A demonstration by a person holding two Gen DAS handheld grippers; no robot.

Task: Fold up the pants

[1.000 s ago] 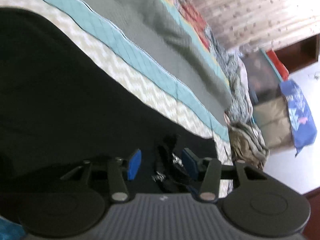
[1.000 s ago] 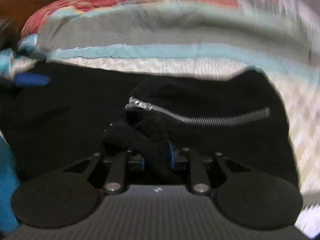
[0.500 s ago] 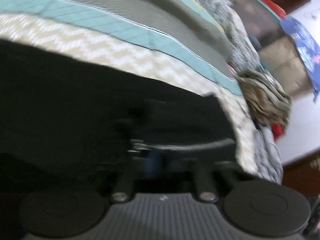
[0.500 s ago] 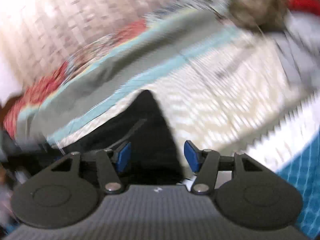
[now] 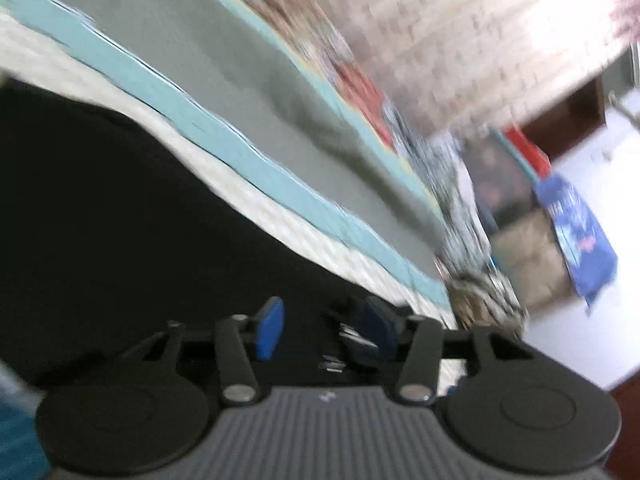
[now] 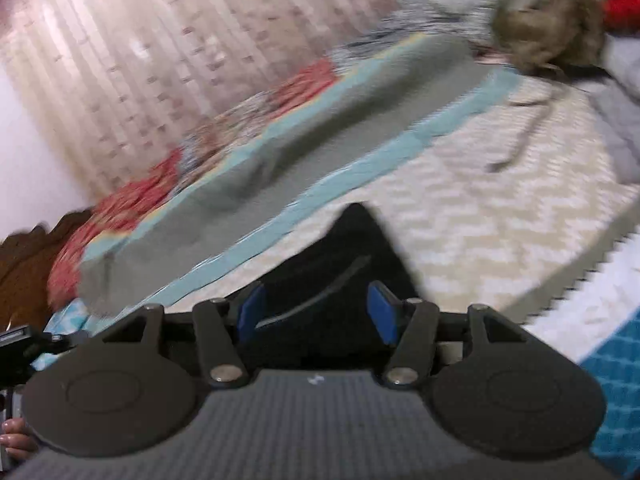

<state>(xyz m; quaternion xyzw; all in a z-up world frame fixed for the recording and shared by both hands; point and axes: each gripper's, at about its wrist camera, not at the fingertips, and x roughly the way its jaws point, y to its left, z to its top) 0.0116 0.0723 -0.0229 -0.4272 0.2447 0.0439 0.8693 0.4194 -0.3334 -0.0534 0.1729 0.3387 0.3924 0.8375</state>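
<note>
Black pants (image 5: 120,220) lie flat on your cream chevron bedspread (image 6: 500,216), directly ahead of both tools. Your left gripper (image 5: 324,328) has just been opening, its pads off the fabric; your right gripper (image 6: 318,308) stands released above a zipper (image 6: 320,296). Motion blur smears the grey blanket (image 5: 248,92) and curtain (image 6: 160,48) beyond.

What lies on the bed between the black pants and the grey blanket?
In both wrist views, between the black pants and the grey blanket lie a strip of cream zigzag bedcover and then a light blue band.
</note>
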